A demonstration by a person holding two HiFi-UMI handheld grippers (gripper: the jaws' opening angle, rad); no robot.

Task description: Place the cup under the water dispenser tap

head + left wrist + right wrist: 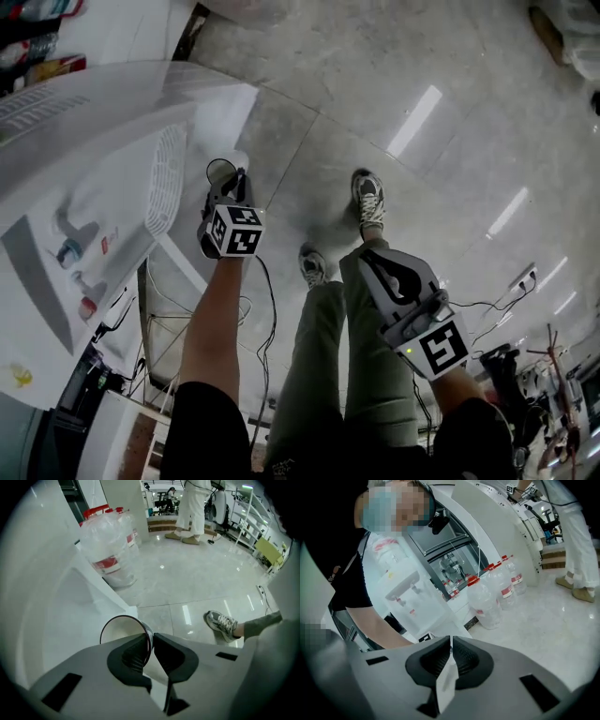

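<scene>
A white water dispenser [84,197] stands at the left, with a blue tap [70,249], a red tap [86,306] and a slotted drip tray [167,178]. My left gripper [232,184] points steeply down beside the tray and is shut on the rim of a pale paper cup [221,172]. In the left gripper view the cup [123,631] hangs open-mouthed with its wall pinched between the jaws of the left gripper [152,640]. My right gripper [373,264] is held over the person's legs. It is shut [451,641] with nothing in it and faces the dispenser [404,590].
Several large water bottles [111,550] with red caps stand on the floor past the dispenser; they also show in the right gripper view [488,598]. The person's shoes [368,199] and cables [264,309] are below. Someone in white trousers [194,508] stands far off.
</scene>
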